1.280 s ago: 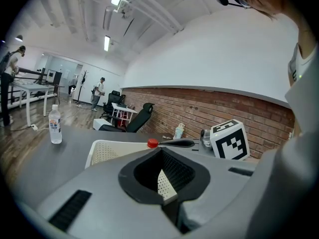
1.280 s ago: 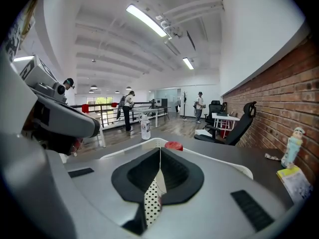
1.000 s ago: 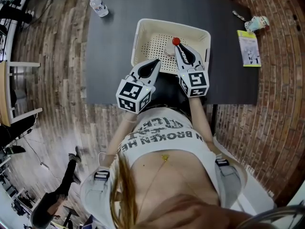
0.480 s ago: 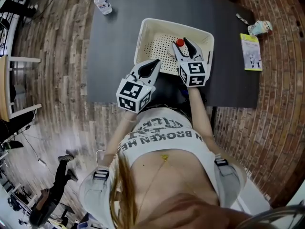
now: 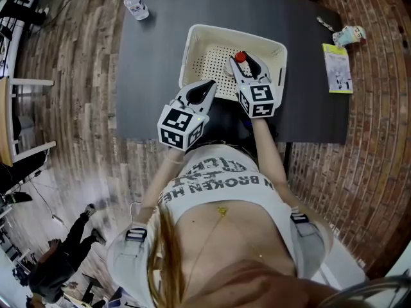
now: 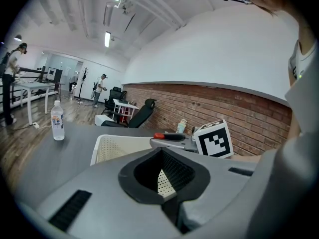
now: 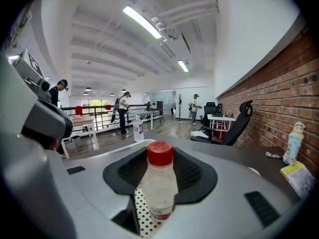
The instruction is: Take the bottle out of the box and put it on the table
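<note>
A clear bottle with a red cap (image 5: 239, 58) stands upright in the white perforated box (image 5: 192, 43) on the dark table. My right gripper (image 5: 244, 65) reaches into the box with one finger on each side of the bottle. In the right gripper view the bottle (image 7: 159, 185) stands between the dark pads, and a strip of box floor shows on its left. These jaws opened wide and have just been closing a little; I count them open. My left gripper (image 5: 207, 87) hovers at the box's near rim (image 6: 107, 146), tips together, holding nothing.
A second water bottle (image 5: 135, 5) stands at the table's far left corner. A yellow booklet (image 5: 339, 66) and a small crumpled item (image 5: 349, 35) lie at the right edge. Brick floor surrounds the table. A person (image 5: 61, 262) walks at lower left.
The right gripper's jaws, shut beside the red cap a second ago, now stand spread around the bottle, and the gripper has sunk a little into the box. The left gripper has stayed put.
</note>
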